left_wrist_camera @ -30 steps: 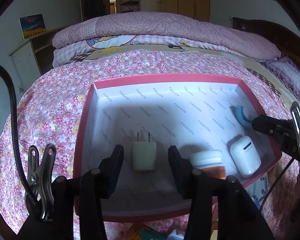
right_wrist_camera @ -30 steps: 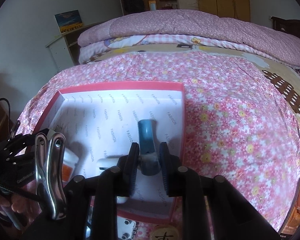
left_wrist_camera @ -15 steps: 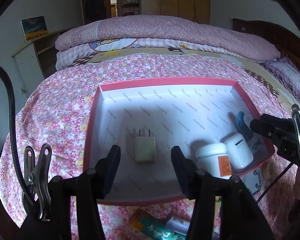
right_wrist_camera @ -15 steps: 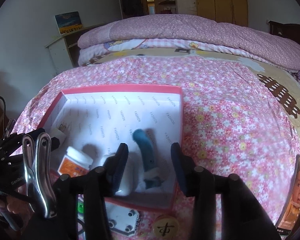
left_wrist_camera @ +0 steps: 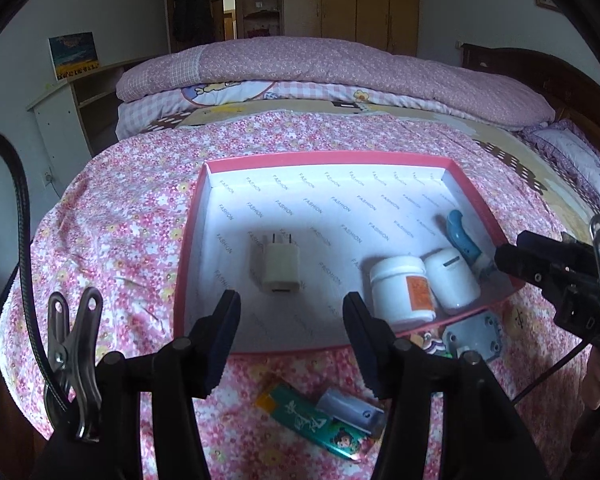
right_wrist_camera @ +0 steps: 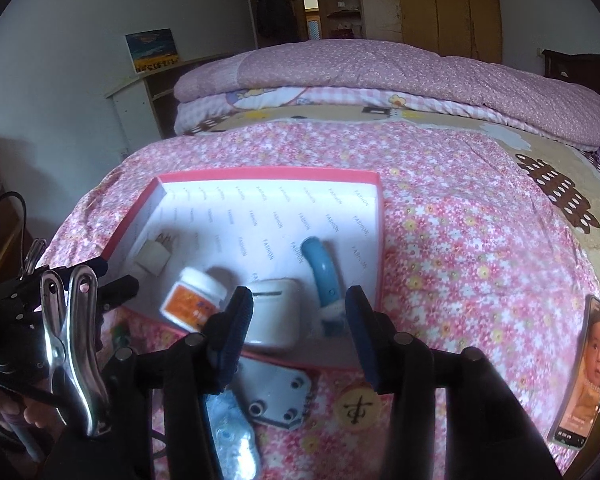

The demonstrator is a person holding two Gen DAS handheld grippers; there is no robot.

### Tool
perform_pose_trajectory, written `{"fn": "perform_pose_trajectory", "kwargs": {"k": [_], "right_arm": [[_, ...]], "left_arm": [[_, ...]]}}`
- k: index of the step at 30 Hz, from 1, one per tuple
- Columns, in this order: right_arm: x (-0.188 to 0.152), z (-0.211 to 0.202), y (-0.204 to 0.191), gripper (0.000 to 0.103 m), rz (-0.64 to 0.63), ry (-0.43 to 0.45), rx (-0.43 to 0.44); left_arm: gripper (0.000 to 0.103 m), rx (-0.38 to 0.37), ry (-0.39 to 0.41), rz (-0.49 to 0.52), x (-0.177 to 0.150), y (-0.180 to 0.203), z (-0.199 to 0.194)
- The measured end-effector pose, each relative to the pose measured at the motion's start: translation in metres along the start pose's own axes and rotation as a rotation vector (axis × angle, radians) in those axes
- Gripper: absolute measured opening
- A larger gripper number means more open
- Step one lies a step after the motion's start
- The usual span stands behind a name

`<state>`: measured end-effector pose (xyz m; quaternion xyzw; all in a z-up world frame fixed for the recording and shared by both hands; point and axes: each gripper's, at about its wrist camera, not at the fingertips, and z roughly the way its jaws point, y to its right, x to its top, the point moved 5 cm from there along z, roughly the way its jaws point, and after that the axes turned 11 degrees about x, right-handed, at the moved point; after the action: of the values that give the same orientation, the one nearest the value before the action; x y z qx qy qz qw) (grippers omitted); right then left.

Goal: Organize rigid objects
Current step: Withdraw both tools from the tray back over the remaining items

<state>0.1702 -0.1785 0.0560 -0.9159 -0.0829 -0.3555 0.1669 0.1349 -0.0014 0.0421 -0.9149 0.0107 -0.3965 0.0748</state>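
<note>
Box holds your charger, jar, case and blue handle; grippers gape empty; several items wait outside.

Your box is pink outside and white inside, printed all over with grey "FASHION". In it you have a cream charger, a white jar with an orange label, a white case and a blue handle. The bedspread is pink with small flowers. Your tongs are black.
</note>
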Motion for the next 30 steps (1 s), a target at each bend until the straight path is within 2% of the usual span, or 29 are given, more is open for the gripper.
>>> {"fn": "perform_pose_trajectory", "kwargs": {"k": [17,30], "right_arm": [[-0.035,-0.017,-0.010,0.049,0.008,-0.021,0.025],[-0.073,-0.026,-0.019,0.049,0.004,-0.060,0.028]], "left_arm": [[0.056,-0.049,-0.021,0.005,-0.034,0.000,-0.027],[0.056,-0.054,-0.066,0.000,-0.060,-0.003,-0.027]]}}
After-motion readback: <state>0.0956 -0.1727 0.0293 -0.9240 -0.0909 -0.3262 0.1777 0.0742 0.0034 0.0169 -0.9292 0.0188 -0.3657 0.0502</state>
